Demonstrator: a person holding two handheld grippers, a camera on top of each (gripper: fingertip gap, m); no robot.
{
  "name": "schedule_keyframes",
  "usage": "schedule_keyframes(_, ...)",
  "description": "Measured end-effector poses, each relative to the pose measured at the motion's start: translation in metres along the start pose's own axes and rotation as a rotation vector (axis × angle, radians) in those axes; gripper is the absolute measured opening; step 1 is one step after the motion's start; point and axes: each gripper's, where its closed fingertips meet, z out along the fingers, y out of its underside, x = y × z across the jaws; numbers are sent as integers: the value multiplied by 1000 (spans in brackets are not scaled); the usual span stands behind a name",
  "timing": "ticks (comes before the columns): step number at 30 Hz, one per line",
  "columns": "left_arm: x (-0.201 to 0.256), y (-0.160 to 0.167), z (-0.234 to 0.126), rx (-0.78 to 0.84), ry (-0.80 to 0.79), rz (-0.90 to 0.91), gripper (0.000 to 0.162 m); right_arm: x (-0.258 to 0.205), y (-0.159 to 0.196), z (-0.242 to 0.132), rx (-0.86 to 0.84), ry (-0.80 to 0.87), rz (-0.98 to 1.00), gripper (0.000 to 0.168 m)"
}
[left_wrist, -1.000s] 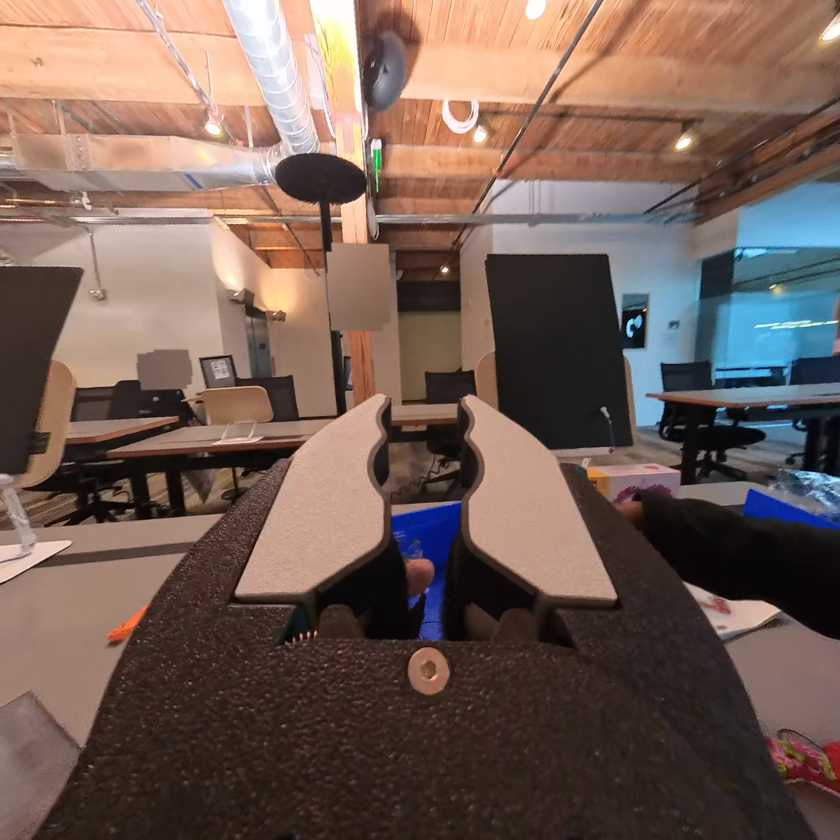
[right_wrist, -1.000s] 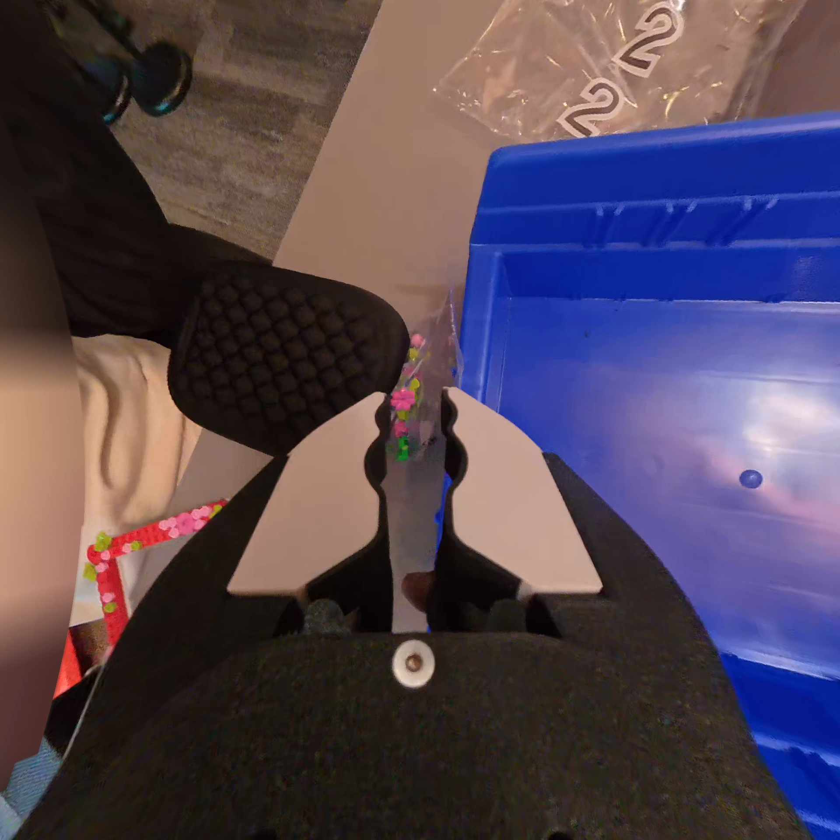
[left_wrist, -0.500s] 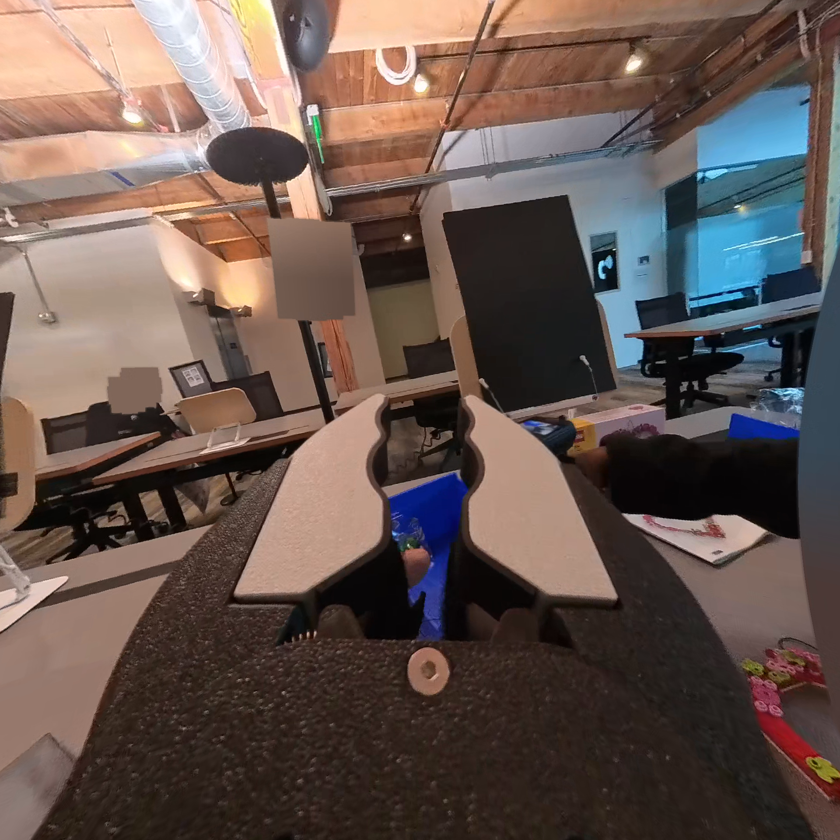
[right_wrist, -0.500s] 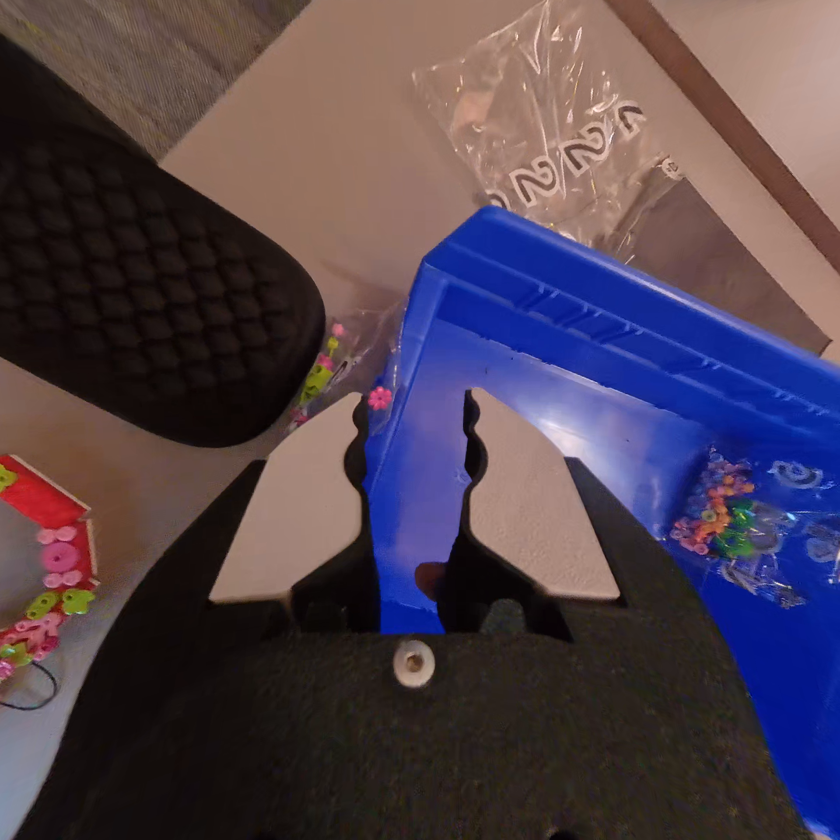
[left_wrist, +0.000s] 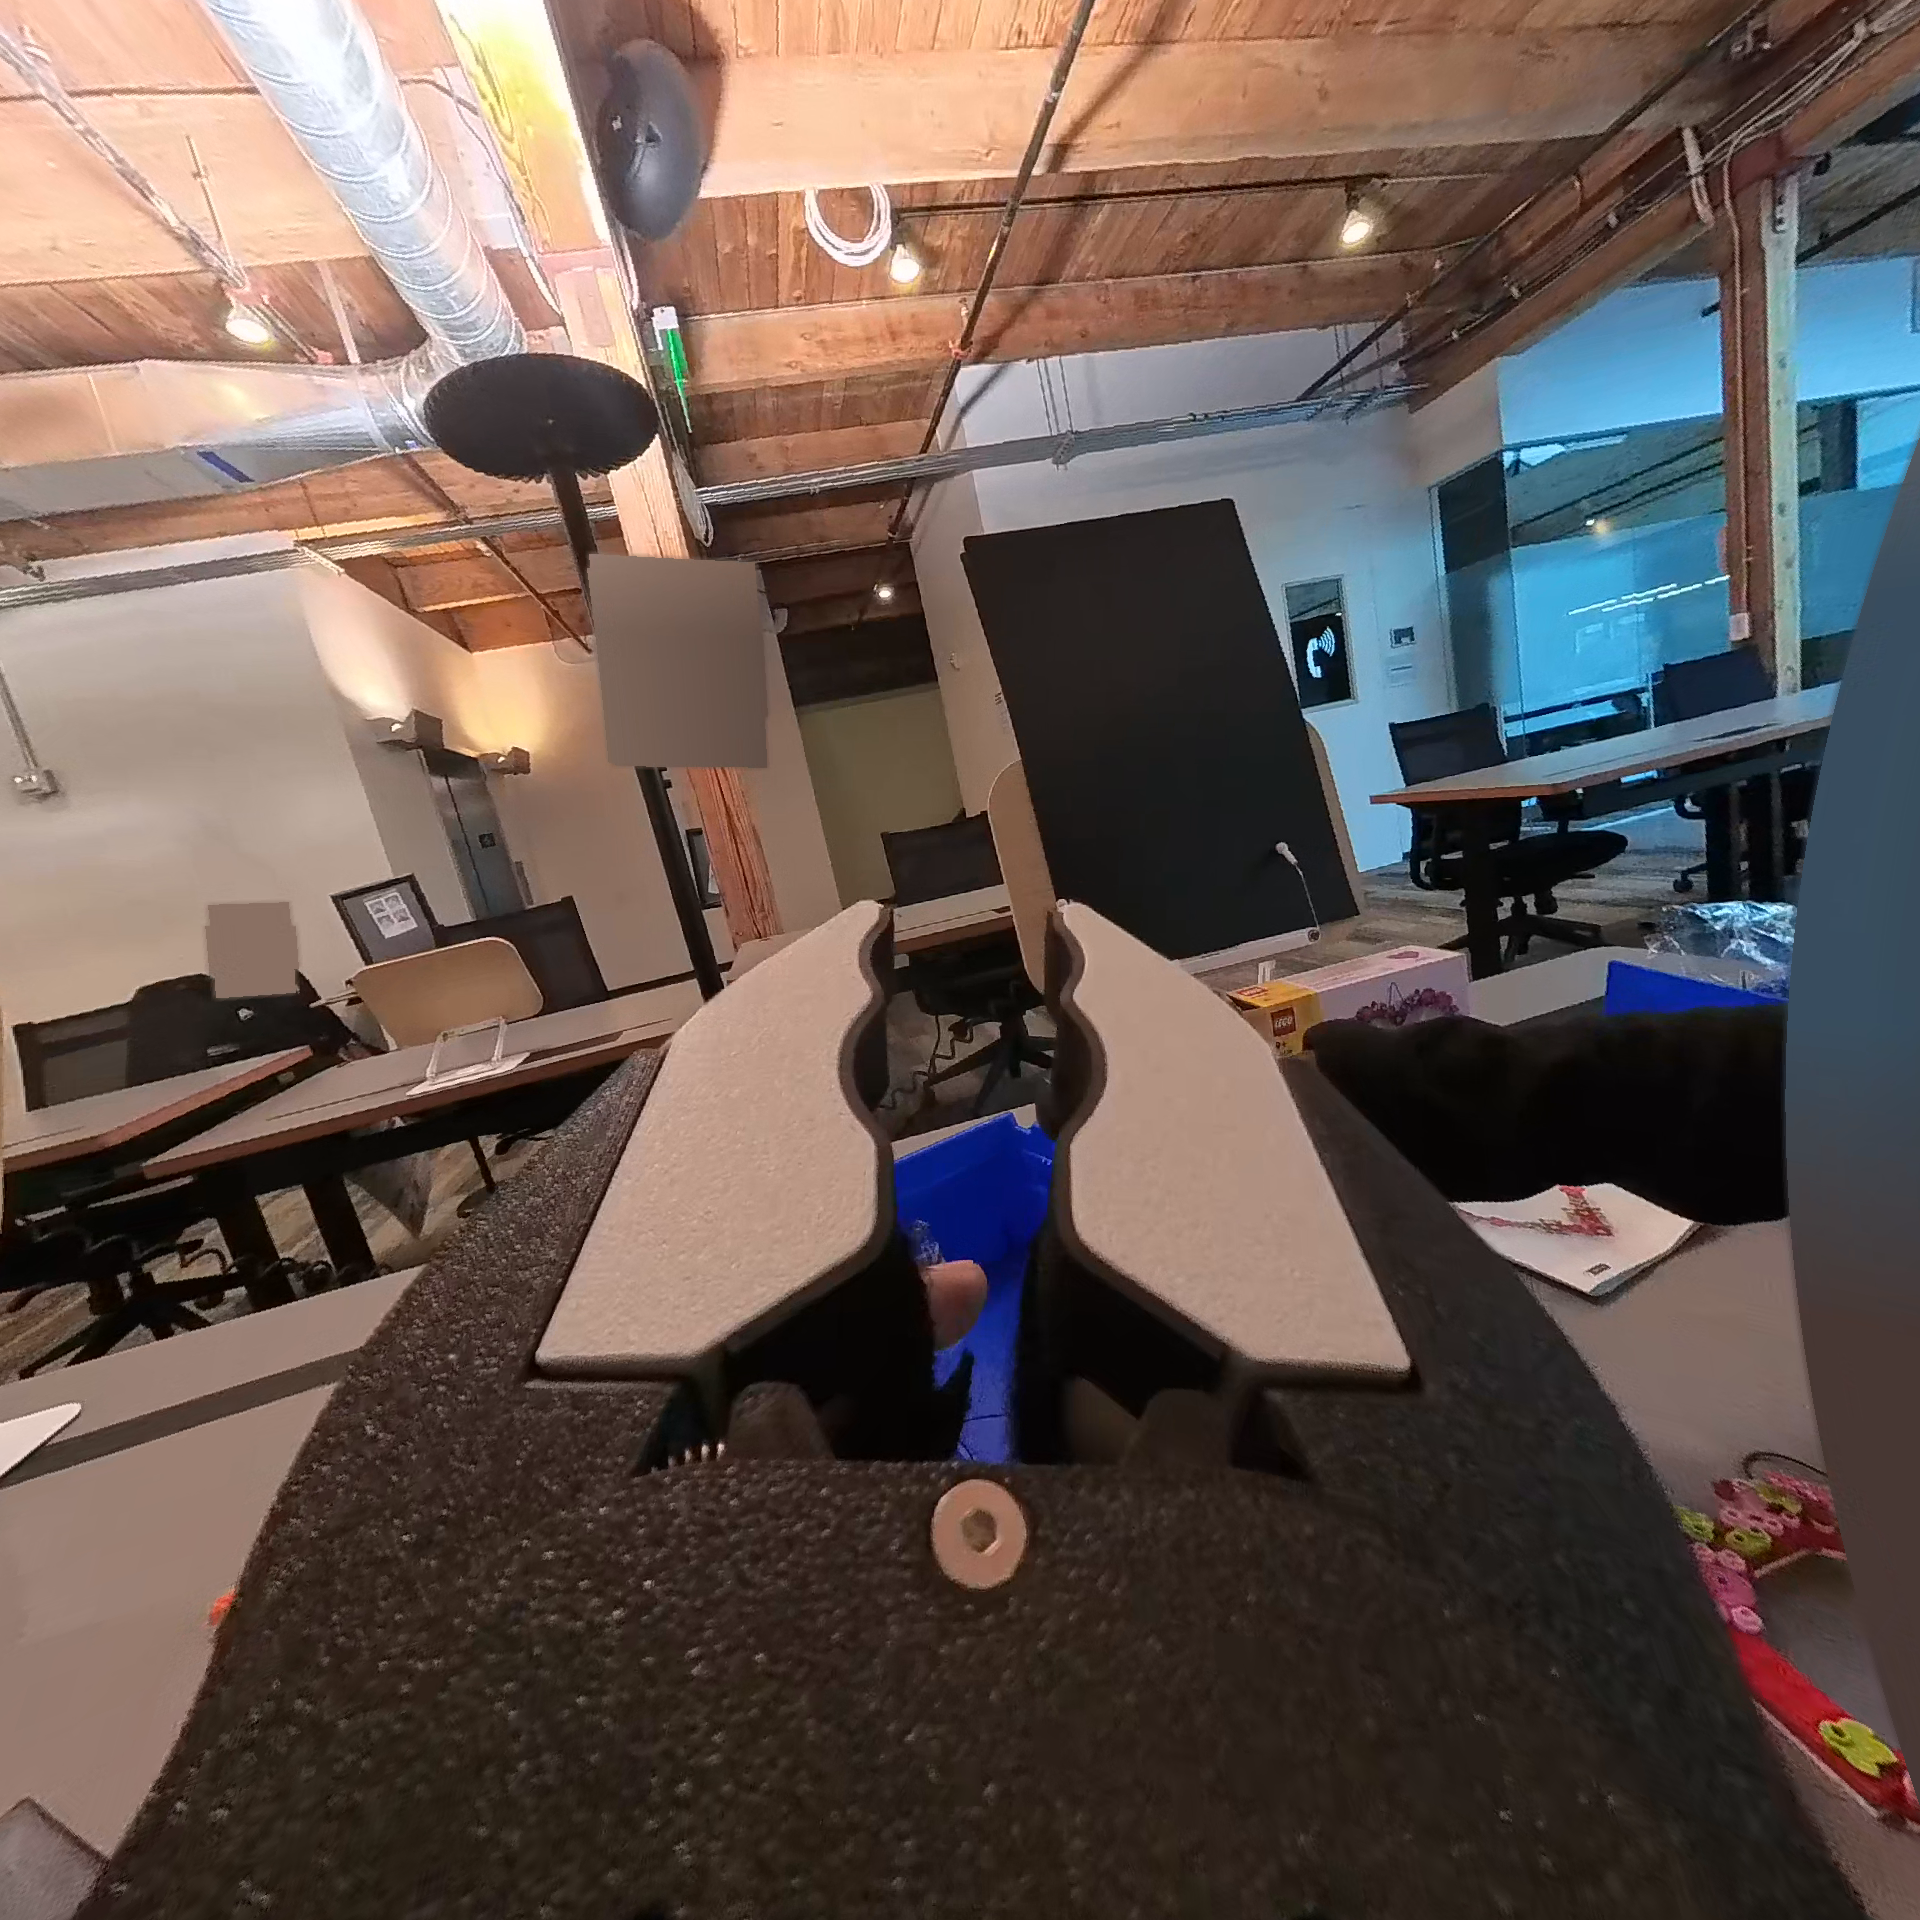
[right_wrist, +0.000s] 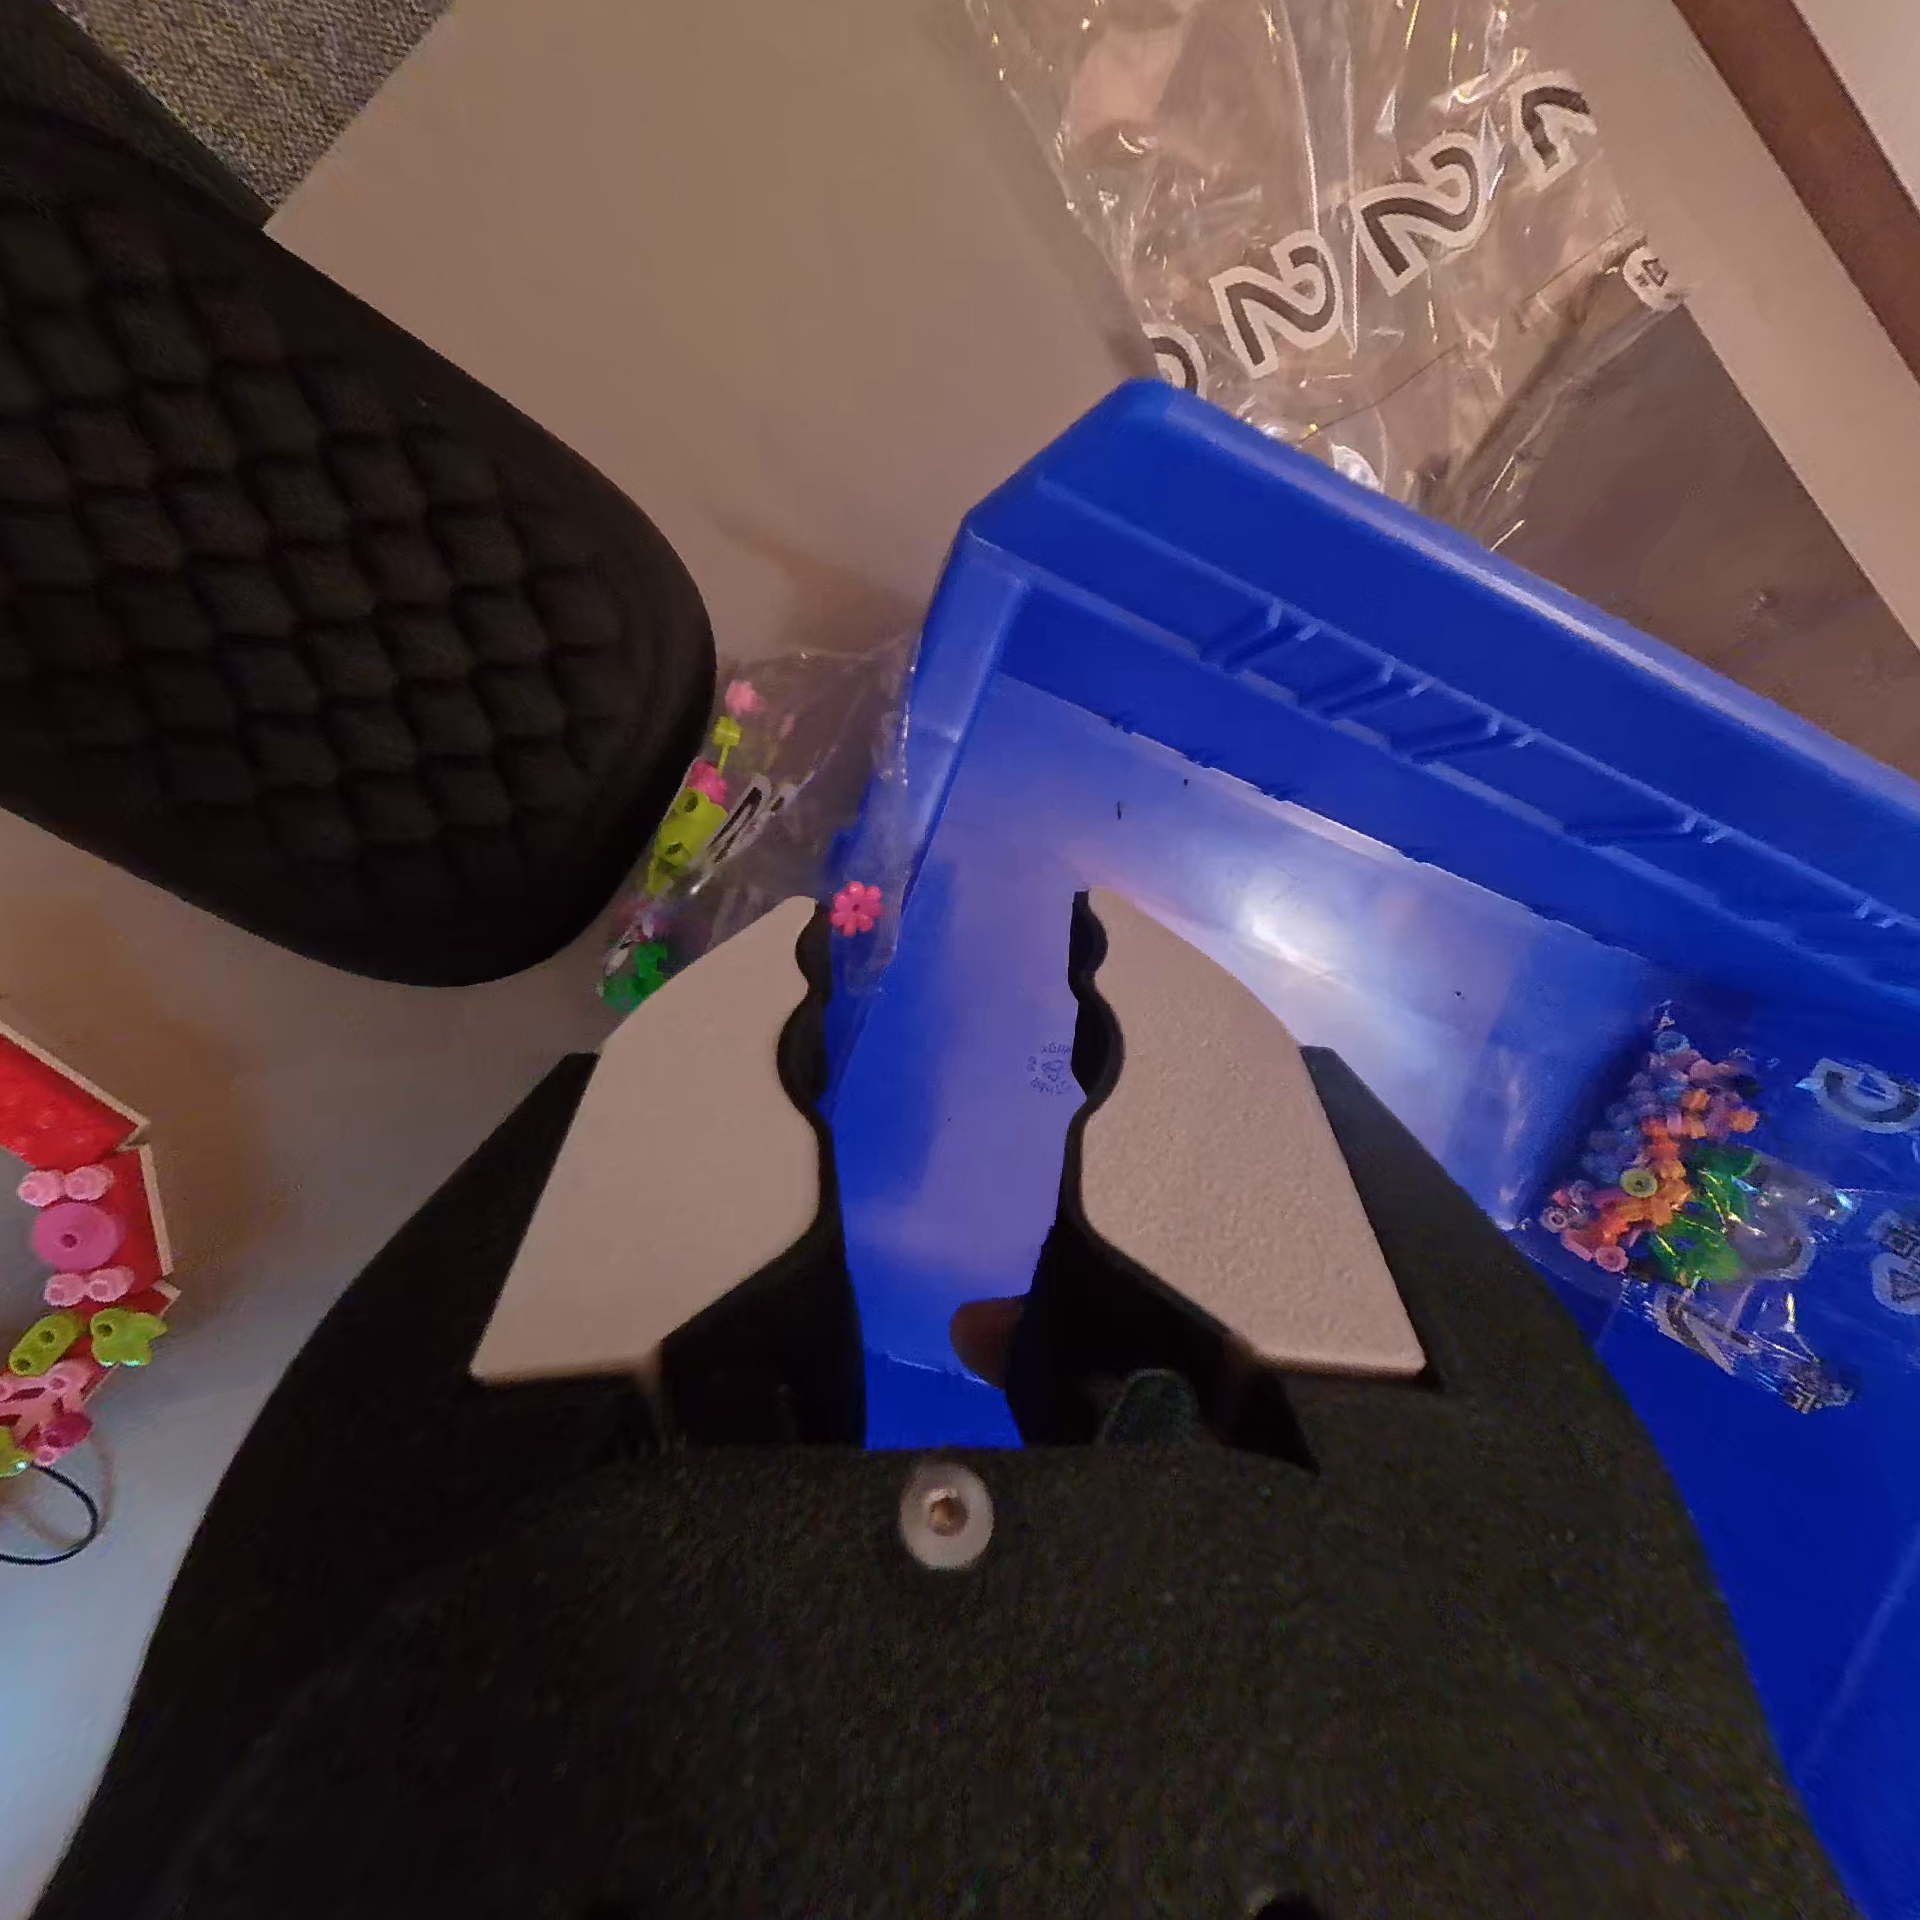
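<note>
My right gripper (right_wrist: 945, 902) is open and empty, its jaws spread above the near left corner of a blue plastic bin (right_wrist: 1351, 644). A small clear bag of pink and green pieces (right_wrist: 717, 821) lies on the table against the bin's outer left wall, just ahead of my left fingertip. Another clear bag of colourful pieces (right_wrist: 1662, 1174) lies inside the bin. My left gripper (left_wrist: 966, 914) is open and empty, pointing out over the room, with the bin (left_wrist: 966, 1164) showing between its fingers. Its black textured body (right_wrist: 260, 582) shows left of the small bag.
A red frame with pink and green flower pieces (right_wrist: 73, 1195) lies at the left, also in the left wrist view (left_wrist: 1787, 1579). An empty crumpled clear bag (right_wrist: 1403, 208) lies beyond the bin. A booklet (left_wrist: 1569, 1236), a box (left_wrist: 1351, 987) and a black sleeve (left_wrist: 1558, 1101) are at right. Across from one pair of fingers to the other is roughly 30 cm.
My right gripper was shut on the small clear bag; it has opened and let it go beside the bin, then shifted over the bin's corner. My left gripper stayed open and turned slightly.
</note>
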Motion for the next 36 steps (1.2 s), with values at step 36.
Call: schedule_keyframes(36, 21, 18, 21, -46, 120, 0, 27, -17, -53, -143, 713, 348, 58, 38)
